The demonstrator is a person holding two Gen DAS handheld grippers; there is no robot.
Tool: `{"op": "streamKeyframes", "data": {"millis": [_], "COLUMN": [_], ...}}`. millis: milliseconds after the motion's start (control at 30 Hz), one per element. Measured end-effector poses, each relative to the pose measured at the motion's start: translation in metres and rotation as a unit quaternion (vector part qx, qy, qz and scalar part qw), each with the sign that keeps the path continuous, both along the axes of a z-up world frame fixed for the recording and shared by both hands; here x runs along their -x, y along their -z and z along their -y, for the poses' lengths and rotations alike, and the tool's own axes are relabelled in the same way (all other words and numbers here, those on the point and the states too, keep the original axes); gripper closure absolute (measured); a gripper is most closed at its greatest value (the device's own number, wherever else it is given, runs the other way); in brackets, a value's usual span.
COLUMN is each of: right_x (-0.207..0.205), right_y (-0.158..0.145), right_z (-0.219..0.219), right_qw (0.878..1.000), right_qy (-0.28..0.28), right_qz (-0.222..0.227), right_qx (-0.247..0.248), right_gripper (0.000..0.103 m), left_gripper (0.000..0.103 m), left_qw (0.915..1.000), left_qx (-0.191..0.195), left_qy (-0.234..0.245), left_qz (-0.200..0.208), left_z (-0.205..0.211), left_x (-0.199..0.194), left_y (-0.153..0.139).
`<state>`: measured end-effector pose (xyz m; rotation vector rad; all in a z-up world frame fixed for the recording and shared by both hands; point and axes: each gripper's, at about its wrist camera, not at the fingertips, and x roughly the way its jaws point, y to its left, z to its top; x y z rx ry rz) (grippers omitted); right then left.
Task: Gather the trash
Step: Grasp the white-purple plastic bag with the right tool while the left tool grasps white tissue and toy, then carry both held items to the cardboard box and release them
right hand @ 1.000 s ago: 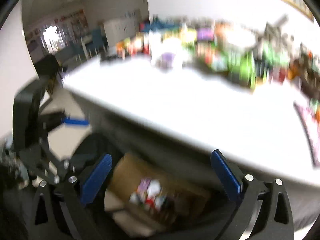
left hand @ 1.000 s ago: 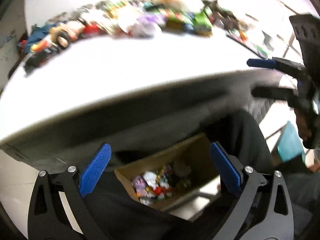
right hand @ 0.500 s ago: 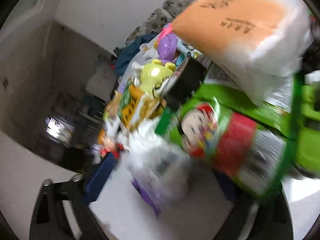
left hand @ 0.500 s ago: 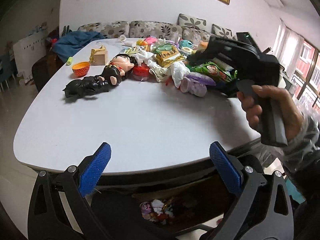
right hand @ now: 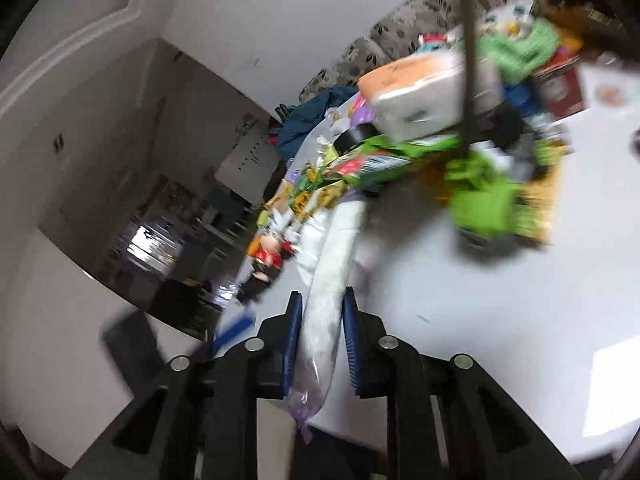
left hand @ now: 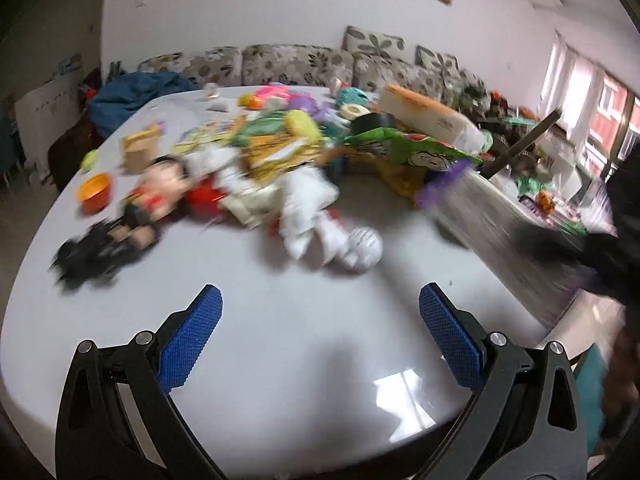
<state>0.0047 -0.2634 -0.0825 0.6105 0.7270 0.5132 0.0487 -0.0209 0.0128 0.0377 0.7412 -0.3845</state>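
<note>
A heap of wrappers, packets and toys [left hand: 280, 152] lies across the far half of the white table [left hand: 280, 360]. My left gripper [left hand: 320, 316] is open and empty above the table's near part. My right gripper [right hand: 320, 300] is shut on a clear plastic wrapper with a purple end [right hand: 332, 264] and holds it above the table. That wrapper shows as a blurred streak at the right of the left wrist view [left hand: 488, 216]. Crumpled white paper [left hand: 316, 208] lies at the heap's near edge.
A doll [left hand: 160, 188], a black toy figure [left hand: 92, 256] and an orange bowl [left hand: 95, 192] lie at the left of the heap. An orange tissue pack [right hand: 416, 88] and green packets [right hand: 484, 200] sit further back. A sofa [left hand: 312, 64] runs behind the table.
My right gripper has shut on the clear wrapper and lifted it out of the heap. My left gripper has moved forward over the table, and the box of trash below has left its view.
</note>
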Motion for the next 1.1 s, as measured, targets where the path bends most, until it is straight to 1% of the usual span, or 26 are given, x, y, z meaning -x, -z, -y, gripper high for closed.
{"op": "streamKeyframes", "data": {"millis": [67, 133, 167, 233, 267, 300, 333, 367, 467, 500, 533, 600, 633, 700, 767, 833, 933, 1000, 1100], "right_x": [0.025, 0.041, 0.049, 0.056, 0.06, 0.056, 0.054, 0.051, 0.039, 0.028, 0.014, 0.008, 0.009, 0.009, 0.01, 0.014, 0.031, 0.044, 0.06], "right_y": [-0.002, 0.003, 0.004, 0.005, 0.008, 0.013, 0.014, 0.014, 0.009, 0.012, 0.015, 0.013, 0.012, 0.009, 0.005, 0.002, -0.003, -0.001, 0.008], "right_z": [0.018, 0.032, 0.042, 0.06, 0.065, 0.071, 0.073, 0.072, 0.073, 0.071, 0.064, 0.054, 0.05, 0.045, 0.038, 0.032, 0.023, 0.017, 0.009], "right_qw": [0.999, 0.998, 0.998, 0.997, 0.997, 0.997, 0.998, 0.998, 0.998, 0.999, 0.999, 0.999, 0.998, 0.998, 0.998, 0.998, 0.996, 0.996, 0.995], "right_qy": [0.019, 0.035, 0.042, 0.052, 0.051, 0.051, 0.051, 0.048, 0.038, 0.033, 0.028, 0.015, 0.01, 0.0, -0.009, -0.02, -0.045, -0.062, -0.084], "right_qz": [0.014, 0.021, 0.022, 0.021, 0.02, 0.019, 0.019, 0.019, 0.024, 0.025, 0.027, 0.034, 0.036, 0.04, 0.045, 0.05, 0.051, 0.039, 0.013], "right_qx": [0.032, 0.044, 0.048, 0.055, 0.055, 0.048, 0.041, 0.037, 0.034, 0.033, 0.033, 0.039, 0.04, 0.038, 0.042, 0.044, 0.05, 0.053, 0.06], "right_gripper": [0.086, 0.086, 0.086, 0.086, 0.086, 0.086, 0.086, 0.086, 0.086, 0.086, 0.086, 0.086, 0.086, 0.086, 0.086, 0.086, 0.086, 0.086, 0.086], "left_gripper": [0.007, 0.006, 0.006, 0.006, 0.007, 0.007, 0.025, 0.048, 0.049, 0.049, 0.049, 0.049, 0.049, 0.049, 0.049, 0.049, 0.049, 0.049, 0.049], "left_qw": [0.9996, 0.9981, 0.9969, 0.9941, 0.9933, 0.9913, 0.9911, 0.9921, 0.9938, 0.9947, 0.9966, 0.9994, 0.9999, 0.9984, 0.9968, 0.9958, 0.9954, 0.9949, 0.9911], "left_qx": [-0.023, -0.043, -0.047, -0.038, -0.045, -0.055, -0.056, -0.051, -0.021, -0.014, -0.017, -0.009, -0.001, 0.002, 0.004, -0.011, -0.02, -0.019, -0.048], "left_qy": [0.0, -0.014, -0.024, -0.049, -0.069, -0.084, -0.088, -0.089, -0.062, -0.057, -0.049, -0.025, -0.004, 0.015, 0.03, 0.043, 0.068, 0.086, 0.121], "left_qz": [-0.018, -0.042, -0.058, -0.089, -0.082, -0.085, -0.083, -0.073, -0.09, -0.084, -0.065, -0.021, 0.014, 0.054, 0.074, 0.08, 0.065, 0.049, 0.029], "left_z": [0.023, 0.042, 0.048, 0.052, 0.054, 0.057, 0.057, 0.057, 0.048, 0.043, 0.039, 0.03, 0.023, 0.012, 0.007, 0.004, -0.003, -0.009, -0.012], "left_x": [-0.017, -0.033, -0.043, -0.061, -0.065, -0.074, -0.076, -0.077, -0.08, -0.074, -0.06, -0.029, -0.002, 0.037, 0.062, 0.088, 0.121, 0.139, 0.16], "left_y": [0.006, 0.013, 0.017, 0.025, 0.026, 0.028, 0.026, 0.022, 0.015, 0.012, 0.006, -0.008, -0.021, -0.035, -0.042, -0.043, -0.029, -0.019, 0.002]}}
